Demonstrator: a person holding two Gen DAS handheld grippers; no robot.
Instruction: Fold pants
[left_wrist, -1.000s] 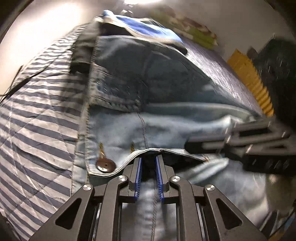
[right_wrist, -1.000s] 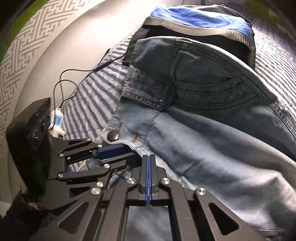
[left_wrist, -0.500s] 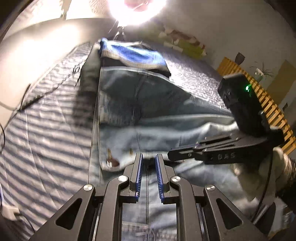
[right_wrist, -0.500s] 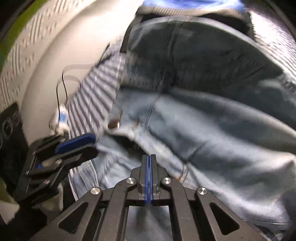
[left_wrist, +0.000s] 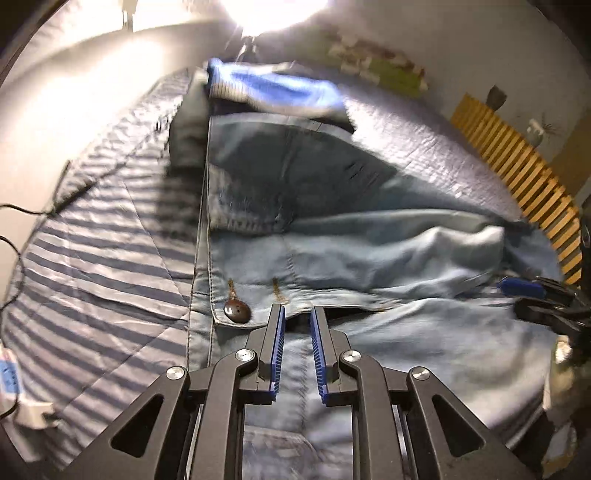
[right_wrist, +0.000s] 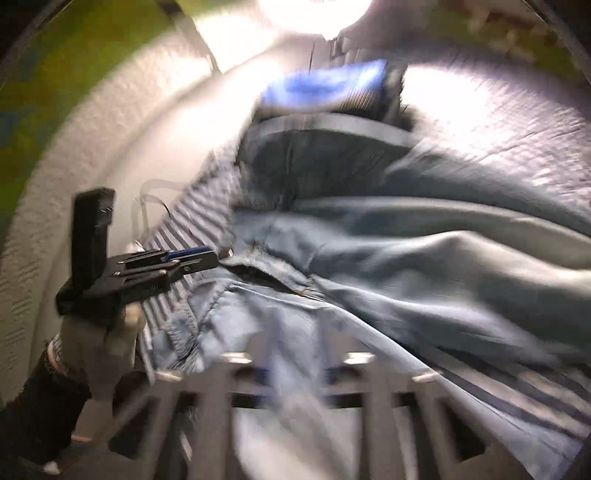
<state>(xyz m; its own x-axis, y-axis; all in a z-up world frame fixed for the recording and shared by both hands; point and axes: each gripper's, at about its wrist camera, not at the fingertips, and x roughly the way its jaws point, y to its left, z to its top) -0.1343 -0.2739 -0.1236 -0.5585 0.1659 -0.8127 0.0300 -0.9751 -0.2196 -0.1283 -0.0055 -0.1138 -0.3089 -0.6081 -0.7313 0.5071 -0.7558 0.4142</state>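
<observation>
Light blue jeans (left_wrist: 369, 258) lie spread on a striped bedcover (left_wrist: 103, 266), the waistband and its brown button (left_wrist: 237, 312) nearest me. My left gripper (left_wrist: 297, 310) hovers open just over the fly edge, its blue pads apart with nothing between them. At the right edge of that view my right gripper (left_wrist: 532, 299) shows its fingers apart over the denim. The right wrist view is badly blurred. In it the jeans (right_wrist: 406, 266) fill the middle, my right gripper (right_wrist: 299, 369) looks spread wide, and my left gripper (right_wrist: 210, 260) sits at the left in a gloved hand (right_wrist: 96, 339).
A folded blue and grey garment (left_wrist: 273, 86) lies beyond the jeans, also seen as the blue garment (right_wrist: 325, 85). A black cable and white adapter (left_wrist: 33, 417) lie at the bed's left edge. A yellow slatted panel (left_wrist: 517, 177) stands right. A bright lamp glares above.
My right gripper, shut a second ago, has opened and pulled back to the right. My left gripper stayed open and drew back slightly from the waistband. Both cameras tilted up.
</observation>
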